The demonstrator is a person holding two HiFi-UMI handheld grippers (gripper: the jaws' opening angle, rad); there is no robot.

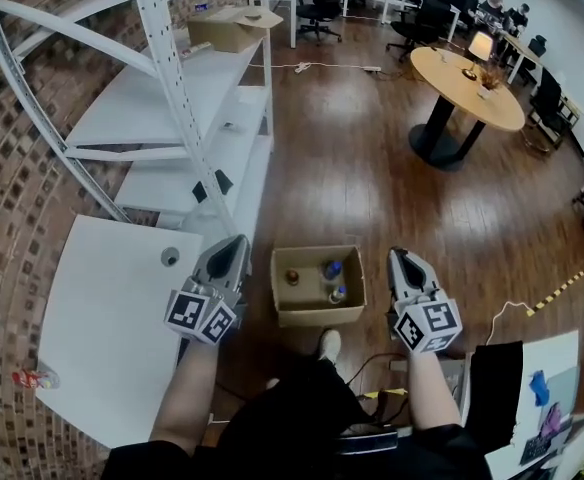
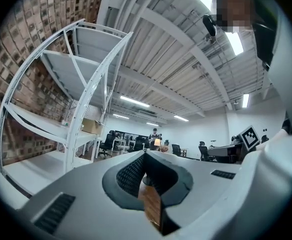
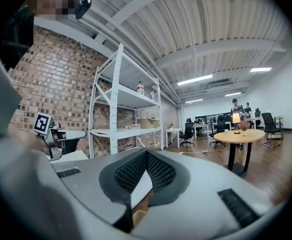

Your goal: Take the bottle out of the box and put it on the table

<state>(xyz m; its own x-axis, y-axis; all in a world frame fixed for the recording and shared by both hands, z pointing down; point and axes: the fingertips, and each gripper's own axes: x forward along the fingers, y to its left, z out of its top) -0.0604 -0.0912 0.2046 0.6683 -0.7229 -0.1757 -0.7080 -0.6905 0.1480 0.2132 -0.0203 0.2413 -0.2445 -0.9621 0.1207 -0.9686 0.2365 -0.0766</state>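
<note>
Cardboard box (image 1: 317, 316) on the floor holds the blue-capped bottle (image 1: 330, 268) upright, toward its one o'clock corner. Probably light, slick plastic: pinch just below the cap. Both closed and empty, left tongs (image 1: 238, 244) and right tongs (image 1: 397, 258) flank it.

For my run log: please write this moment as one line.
left gripper: shut, empty | right gripper: shut, empty | bottles: in box
</note>
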